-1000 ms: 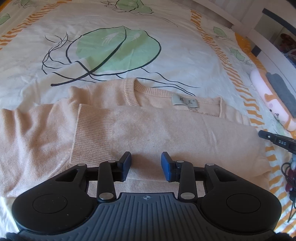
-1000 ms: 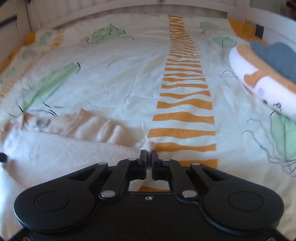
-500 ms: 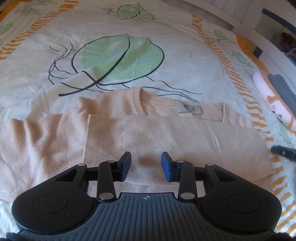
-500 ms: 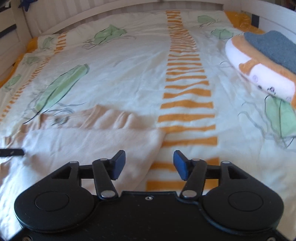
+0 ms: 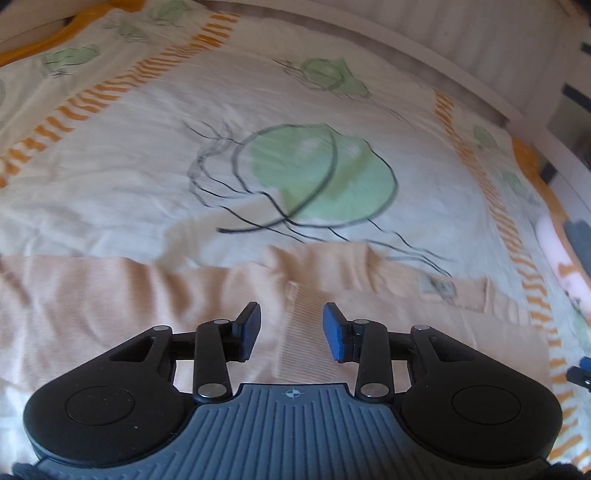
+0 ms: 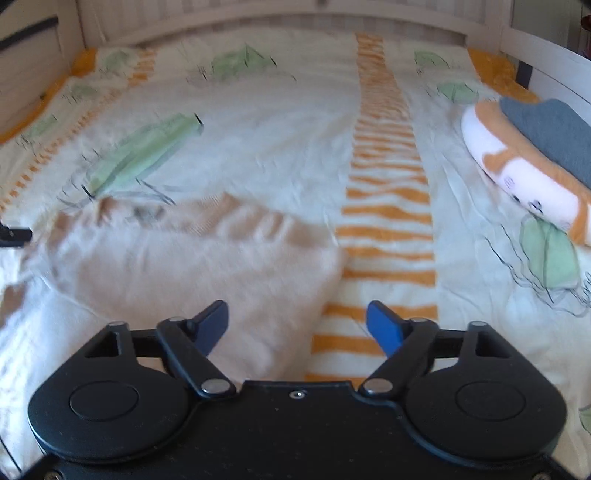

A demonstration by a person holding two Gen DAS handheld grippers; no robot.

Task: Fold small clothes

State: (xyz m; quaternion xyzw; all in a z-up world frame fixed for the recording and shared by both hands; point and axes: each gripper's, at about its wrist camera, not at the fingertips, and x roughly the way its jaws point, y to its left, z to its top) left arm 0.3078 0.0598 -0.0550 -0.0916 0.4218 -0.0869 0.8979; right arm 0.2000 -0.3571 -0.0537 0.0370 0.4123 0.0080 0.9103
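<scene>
A peach knit sweater [image 5: 184,295] lies flat on the bedsheet, one sleeve folded across its body, the ribbed cuff [image 5: 306,332] just below its collar label [image 5: 437,286]. My left gripper [image 5: 291,330] hovers over that cuff, its jaws opening, nothing between the blue pads. In the right wrist view the sweater's folded right edge [image 6: 207,266] lies under and left of my right gripper [image 6: 299,325], whose jaws are opening wide, clear of the cloth. The other gripper's tip shows at the far left [image 6: 14,236].
The white bedsheet [image 6: 280,140] carries green leaf prints and orange striped bands. A plush orange-and-white cushion with a grey cloth on it [image 6: 532,162] lies at the right. White bed rails [image 6: 258,22] close off the far side.
My right gripper let go of the sweater's edge, opened wide and drew back upward. My left gripper moved left along the sweater, rose and widened a little.
</scene>
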